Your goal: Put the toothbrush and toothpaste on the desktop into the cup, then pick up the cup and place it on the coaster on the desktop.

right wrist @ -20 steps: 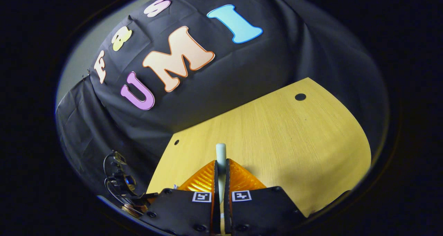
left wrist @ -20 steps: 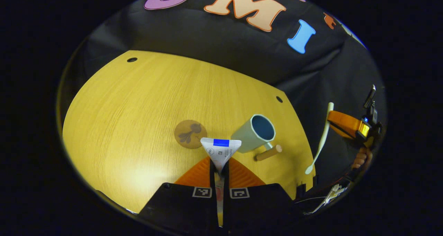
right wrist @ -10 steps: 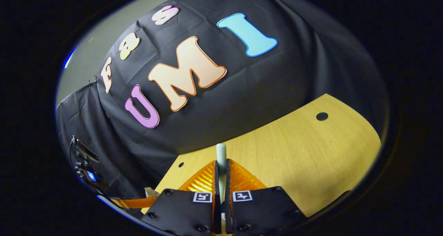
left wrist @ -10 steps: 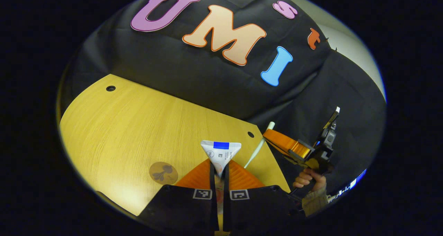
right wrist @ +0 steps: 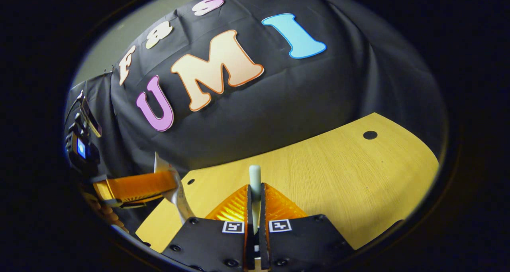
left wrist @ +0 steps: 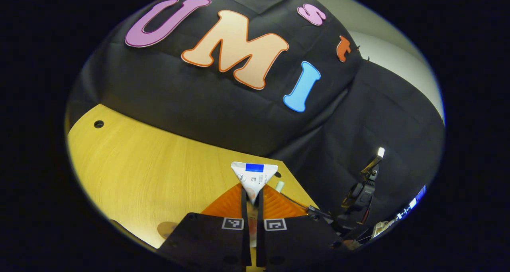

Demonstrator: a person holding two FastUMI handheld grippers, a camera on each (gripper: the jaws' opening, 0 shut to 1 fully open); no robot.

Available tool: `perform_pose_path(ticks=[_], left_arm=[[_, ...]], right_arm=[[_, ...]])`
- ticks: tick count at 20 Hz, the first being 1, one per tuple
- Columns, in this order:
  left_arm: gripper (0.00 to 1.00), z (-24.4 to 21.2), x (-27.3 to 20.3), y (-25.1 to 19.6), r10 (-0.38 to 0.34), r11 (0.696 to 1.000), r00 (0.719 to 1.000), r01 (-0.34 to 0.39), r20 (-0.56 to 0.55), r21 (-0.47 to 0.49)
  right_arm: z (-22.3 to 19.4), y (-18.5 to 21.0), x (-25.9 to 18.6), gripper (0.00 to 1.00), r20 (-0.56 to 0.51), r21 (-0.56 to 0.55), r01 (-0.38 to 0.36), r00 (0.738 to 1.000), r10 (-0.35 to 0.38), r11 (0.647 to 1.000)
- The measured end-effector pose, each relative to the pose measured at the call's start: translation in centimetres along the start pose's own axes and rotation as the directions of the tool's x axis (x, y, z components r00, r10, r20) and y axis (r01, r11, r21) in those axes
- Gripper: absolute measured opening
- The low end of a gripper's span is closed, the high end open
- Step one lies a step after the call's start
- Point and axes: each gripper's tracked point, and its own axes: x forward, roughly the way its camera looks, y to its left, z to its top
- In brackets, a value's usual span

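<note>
In the left gripper view my left gripper (left wrist: 252,194) is shut on a white toothpaste tube (left wrist: 254,175), whose flat crimped end with a blue patch points up. A pale toothbrush tip (left wrist: 280,185) pokes out just right of my fingers. The brown coaster (left wrist: 166,228) peeks out at the bottom left on the wooden desktop (left wrist: 139,164). In the right gripper view my right gripper (right wrist: 254,202) is shut on the pale toothbrush (right wrist: 254,175), which stands upright above the desktop (right wrist: 338,176). The left gripper (right wrist: 169,182) with the toothpaste tube (right wrist: 178,194) hangs at the left.
The right gripper's dark housing (left wrist: 358,196) sits low at the right of the left gripper view. The desktop has small round holes (left wrist: 98,124) (right wrist: 369,135) near its back corners, and the black cloth wall (right wrist: 279,88) rises right behind it.
Both views have tilted upward. The cup left the left gripper view and the coaster slid to its bottom edge. The two grippers have come closer together, each still holding its item.
</note>
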Motion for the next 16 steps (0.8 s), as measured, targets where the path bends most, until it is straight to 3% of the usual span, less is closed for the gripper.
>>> perform_pose_path(ticks=[4, 5, 6, 7, 8, 10, 16], left_arm=[[0.04, -0.3, 1.2, -0.7, -0.045, 0.994, 0.999, 0.045, -0.004, 0.100], [0.04, -0.3, 1.5, -1.0, -0.059, 0.993, 0.998, 0.060, -0.005, 0.106], [0.04, -0.4, 1.6, -1.4, -0.080, 0.991, 0.997, 0.080, -0.006, 0.110], [0.04, -0.8, 1.6, -1.7, -0.096, 0.989, 0.995, 0.096, -0.013, 0.112], [0.04, -1.0, 1.6, -2.0, -0.108, 0.987, 0.994, 0.109, -0.015, 0.115], [0.06, -1.4, 1.8, -2.5, -0.131, 0.985, 0.991, 0.131, -0.011, 0.108], [0.04, -4.5, 3.0, -2.5, -0.136, 0.983, 0.991, 0.135, -0.005, 0.125]], right_arm=[[-0.5, -0.4, -0.3, 0.12, 0.016, 0.044, 0.012, 1.000, -0.013, 0.999], [0.0, -0.6, -0.6, 0.17, 0.034, 0.076, 0.019, 0.999, -0.021, 0.997], [0.5, -1.0, -1.0, 0.34, 0.052, 0.112, 0.025, 0.998, -0.031, 0.993], [0.8, -1.5, -1.5, 0.34, 0.069, 0.137, 0.037, 0.997, -0.047, 0.990], [1.3, -2.1, -2.5, 0.47, 0.089, 0.155, 0.050, 0.994, -0.064, 0.987], [2.7, -4.0, -4.1, 0.97, 0.139, 0.192, 0.092, 0.983, -0.120, 0.977], [2.8, -10.4, -10.3, 0.95, 0.172, 0.242, 0.231, 0.946, -0.276, 0.942]])
